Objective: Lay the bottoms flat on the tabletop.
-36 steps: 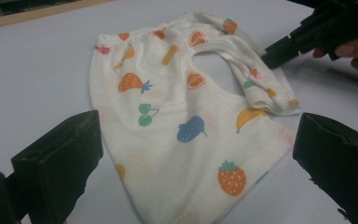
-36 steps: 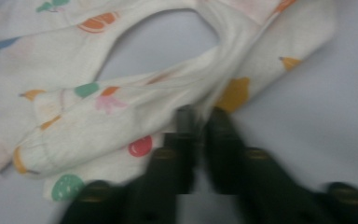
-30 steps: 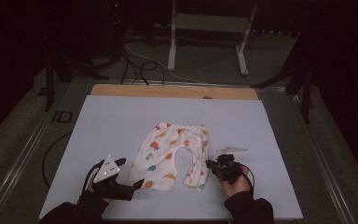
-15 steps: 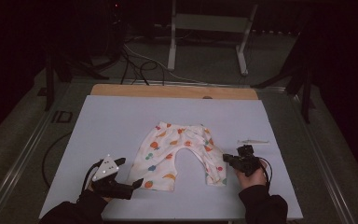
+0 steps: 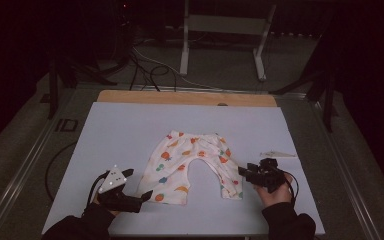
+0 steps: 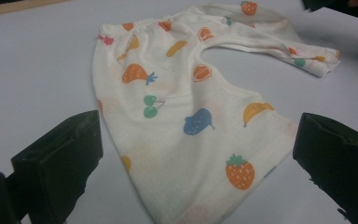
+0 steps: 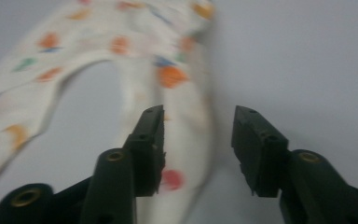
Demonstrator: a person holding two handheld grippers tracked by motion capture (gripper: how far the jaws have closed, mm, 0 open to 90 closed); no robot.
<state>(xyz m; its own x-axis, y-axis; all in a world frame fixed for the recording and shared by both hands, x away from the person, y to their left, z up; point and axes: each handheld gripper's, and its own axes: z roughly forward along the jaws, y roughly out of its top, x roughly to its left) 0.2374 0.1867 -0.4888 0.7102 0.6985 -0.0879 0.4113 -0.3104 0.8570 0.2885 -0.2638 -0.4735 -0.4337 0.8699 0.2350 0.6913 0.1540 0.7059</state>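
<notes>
baby pants [image 5: 192, 167] flat; waistband toward far edge, legs toward person.

One pair of fruit-print baby trousers [image 5: 195, 165], two tools, one small pale strip [image 5: 277, 154], one table [image 5: 130, 130].

White surface [image 5: 130, 130]; small pale scrap [image 5: 278, 154] near right edge; wooden strip [image 5: 185, 98] behind; metal stand [image 5: 225, 30], cables [image 5: 147, 70] beyond.

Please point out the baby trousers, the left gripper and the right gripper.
baby trousers [image 5: 195, 150]: high view, the seat below the waistband.
left gripper [image 5: 149, 196]: high view, between its fingertips at the leg hem.
right gripper [image 7: 198, 140]: right gripper view, between its open fingertips.
</notes>
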